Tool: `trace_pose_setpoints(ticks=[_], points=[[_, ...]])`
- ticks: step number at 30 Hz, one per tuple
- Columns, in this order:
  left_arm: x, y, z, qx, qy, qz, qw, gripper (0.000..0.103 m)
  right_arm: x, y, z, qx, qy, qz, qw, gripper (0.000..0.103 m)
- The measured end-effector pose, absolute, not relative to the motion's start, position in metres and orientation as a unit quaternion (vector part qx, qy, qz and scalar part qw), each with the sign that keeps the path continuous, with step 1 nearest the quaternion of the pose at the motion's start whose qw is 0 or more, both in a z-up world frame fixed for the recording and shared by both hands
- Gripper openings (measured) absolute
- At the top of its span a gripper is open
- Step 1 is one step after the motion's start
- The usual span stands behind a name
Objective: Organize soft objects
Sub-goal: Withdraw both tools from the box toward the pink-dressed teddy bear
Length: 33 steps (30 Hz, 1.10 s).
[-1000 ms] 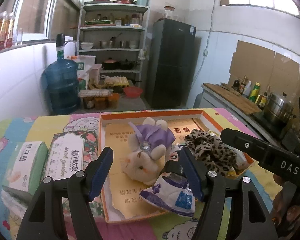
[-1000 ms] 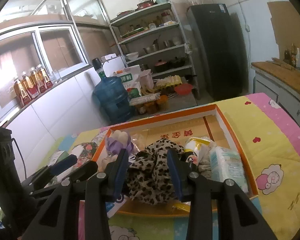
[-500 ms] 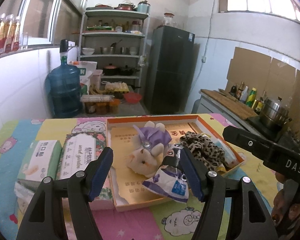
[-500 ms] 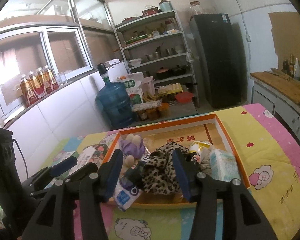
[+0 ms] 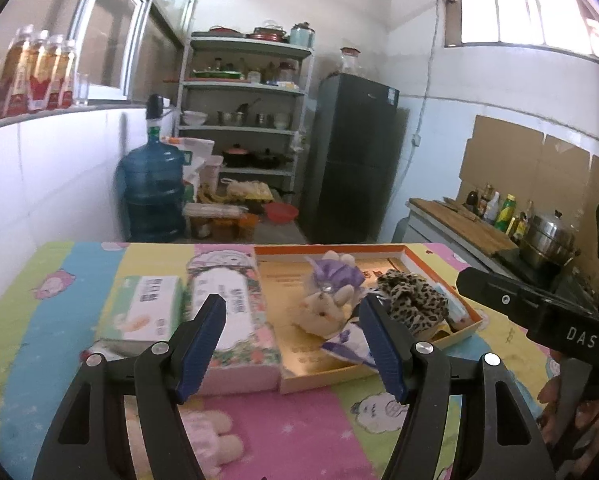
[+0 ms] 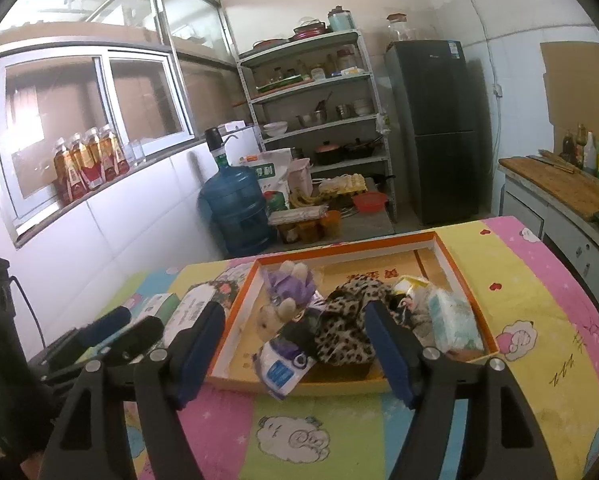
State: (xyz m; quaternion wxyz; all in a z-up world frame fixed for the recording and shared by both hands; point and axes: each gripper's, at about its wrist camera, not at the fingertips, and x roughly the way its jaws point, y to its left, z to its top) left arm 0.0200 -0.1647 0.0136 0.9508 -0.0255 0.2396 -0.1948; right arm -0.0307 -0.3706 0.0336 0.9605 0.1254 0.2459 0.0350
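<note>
Several soft things are lying heaped in the shallow orange-rimmed cardboard tray [image 6: 455,268] on the counter with the pastel cartoon-print cover [image 6: 547,292]: a cream plush rabbit in a purple dress [image 5: 327,300], a crumpled leopard-print cloth [image 6: 349,320], a white-and-purple plastic pouch [image 6: 281,368] hanging over the tray's near rim, and a clear-wrapped tissue pack [image 6: 453,320] at the right end.

Both grippers are hovering short of the tray holding nothing. The left gripper [image 5: 295,344] is standing with its jaws spread; the right gripper [image 6: 295,348] is opening its jaws, with nothing between them.

All of it looks light and yielding. The cloth is looking likely to drape and drag its neighbours, so a pinch on a raised fold seems best. The rabbit should squash; its body is looking the safest hold. The pouch looks slick, so its upper edge seems the better spot.

Left of the tray, a floral-printed tissue pack [image 5: 235,316] and a green-and-white tissue pack [image 5: 147,308] are carrying printed text I cannot make out. "DAS" is showing on the right gripper's black body. Red Chinese characters are printed on the tray floor, too small to read.
</note>
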Motion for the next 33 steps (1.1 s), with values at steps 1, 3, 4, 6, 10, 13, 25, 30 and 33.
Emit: trace_pose_setpoints(ticks=[1, 3, 4, 6, 10, 13, 25, 30, 33], points=[[0.016, -0.162, 0.015, -0.025, 0.238, -0.192, 0.952, 0.071, -0.033, -0.368, 0.033, 0.124, 0.247, 0.035, 0.960, 0.072], [0.010, -0.150, 0.017, -0.026, 0.233, -0.185, 0.954, 0.071, -0.036, -0.362, 0.034, 0.122, 0.249, 0.035, 0.960, 0.072], [0.007, -0.143, 0.018, -0.028, 0.231, -0.181, 0.956, 0.071, -0.038, -0.358, 0.034, 0.120, 0.250, 0.036, 0.960, 0.072], [0.001, -0.131, 0.020, -0.032, 0.226, -0.174, 0.958, 0.071, -0.041, -0.352, 0.035, 0.116, 0.250, 0.037, 0.960, 0.072], [-0.011, -0.103, 0.022, -0.037, 0.216, -0.154, 0.963, 0.071, -0.047, -0.334, 0.034, 0.106, 0.252, 0.039, 0.961, 0.079], [-0.015, -0.084, 0.022, -0.040, 0.216, -0.142, 0.965, 0.071, -0.049, -0.322, 0.032, 0.102, 0.256, 0.046, 0.960, 0.081], [-0.032, -0.019, 0.006, -0.056, 0.224, -0.101, 0.968, 0.071, -0.052, -0.266, 0.022, 0.076, 0.274, 0.089, 0.955, 0.081], [-0.031, -0.001, -0.006, -0.067, 0.236, -0.091, 0.965, 0.071, -0.050, -0.241, 0.016, 0.056, 0.284, 0.117, 0.950, 0.081], [-0.030, 0.006, -0.011, -0.071, 0.242, -0.089, 0.963, 0.071, -0.044, -0.224, 0.006, 0.048, 0.303, 0.148, 0.940, 0.081]])
